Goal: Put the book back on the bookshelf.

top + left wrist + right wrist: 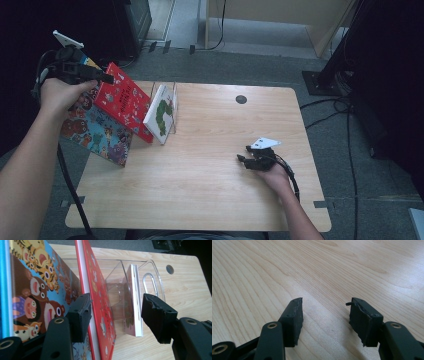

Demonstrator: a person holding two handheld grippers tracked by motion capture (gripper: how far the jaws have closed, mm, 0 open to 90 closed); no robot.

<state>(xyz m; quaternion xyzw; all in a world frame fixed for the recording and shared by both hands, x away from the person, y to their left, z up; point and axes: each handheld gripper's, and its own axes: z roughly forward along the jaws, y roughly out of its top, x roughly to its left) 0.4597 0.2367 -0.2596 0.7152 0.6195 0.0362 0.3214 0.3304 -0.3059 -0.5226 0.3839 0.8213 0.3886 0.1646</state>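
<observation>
Three picture books stand leaning in a clear rack at the table's far left: a blue one with cartoon animals, a red one and a small white one with a green caterpillar. My left gripper hovers over the red book's top corner. In the left gripper view its jaws stand wide apart; the red book runs close beside the left pad and the white book sits nearer the right pad, neither squeezed. My right gripper rests low on the table at the right, open and empty.
The light wooden table has a round cable hole near its far edge. Cables trail over the grey floor to the right, past a black stand base. Dark furniture stands behind the rack at the far left.
</observation>
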